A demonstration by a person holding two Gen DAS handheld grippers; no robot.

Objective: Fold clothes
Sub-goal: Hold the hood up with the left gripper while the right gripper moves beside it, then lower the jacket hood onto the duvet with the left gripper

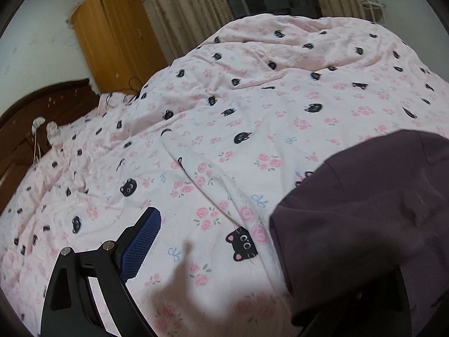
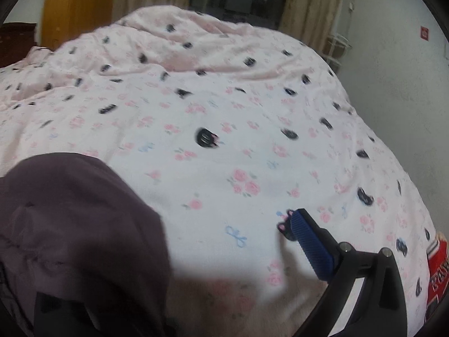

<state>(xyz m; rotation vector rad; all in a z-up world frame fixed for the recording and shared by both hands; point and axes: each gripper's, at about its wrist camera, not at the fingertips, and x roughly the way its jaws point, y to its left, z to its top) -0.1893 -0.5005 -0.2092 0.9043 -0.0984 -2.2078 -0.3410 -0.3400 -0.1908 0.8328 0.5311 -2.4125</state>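
left gripper (image 1: 224,252): jaws wide apart | right gripper (image 2: 196,252): jaws apart | purple garment (image 1: 364,210) drapes one finger of each; on bedspread (image 1: 252,98)

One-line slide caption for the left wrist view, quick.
Left claw open beside a dark purple garment that drapes over its right finger, on a pink cat-print bedspread.

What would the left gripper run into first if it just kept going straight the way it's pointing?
Most likely the pink cat-print bedcover: the left gripper angles down toward bare cover, with the dark purple garment off to one side. Depth is hard to judge.
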